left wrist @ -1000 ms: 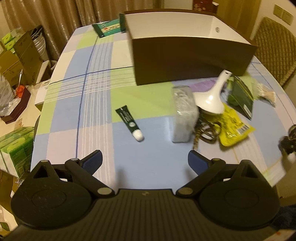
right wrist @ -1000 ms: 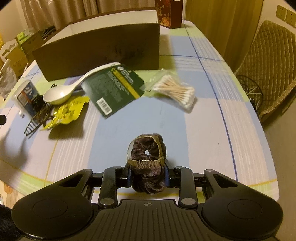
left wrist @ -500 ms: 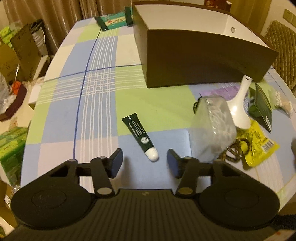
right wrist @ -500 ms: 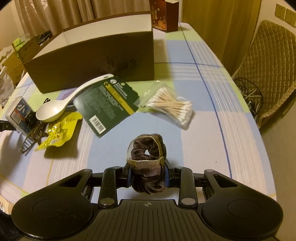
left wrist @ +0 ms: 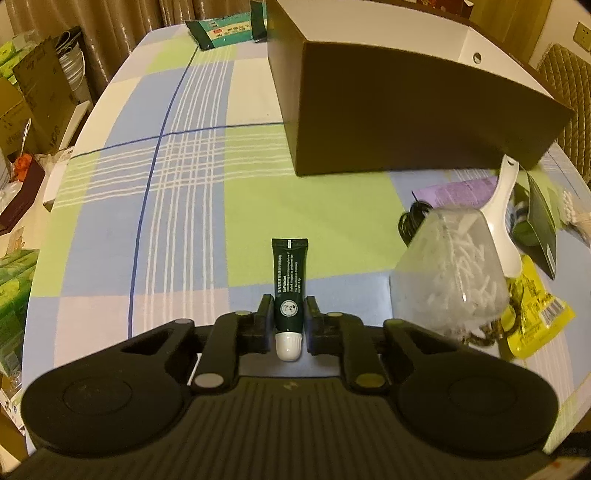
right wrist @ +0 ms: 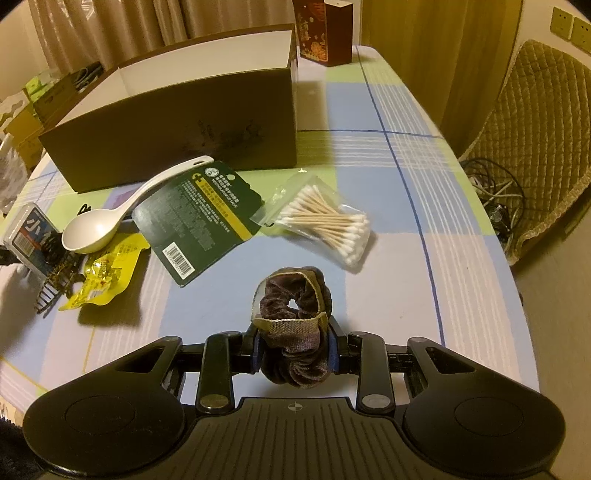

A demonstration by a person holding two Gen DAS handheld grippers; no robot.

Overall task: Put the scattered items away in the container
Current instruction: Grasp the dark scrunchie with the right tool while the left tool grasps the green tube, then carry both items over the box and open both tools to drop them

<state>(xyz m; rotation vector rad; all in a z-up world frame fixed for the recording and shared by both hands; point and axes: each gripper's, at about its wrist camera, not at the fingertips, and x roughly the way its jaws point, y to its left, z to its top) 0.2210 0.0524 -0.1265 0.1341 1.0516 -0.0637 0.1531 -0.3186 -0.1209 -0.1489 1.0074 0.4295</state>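
one checked tablecloth (left wrist: 192,192), brown box (left wrist: 406,122), beige curtains (right wrist: 110,33)

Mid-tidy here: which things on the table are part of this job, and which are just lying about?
Job: tube in the left gripper; scrunchie in the right gripper; box; spoon; cotton swabs; green card; yellow packet; hair claw.

Lying about: red carton; green pouch; chair.
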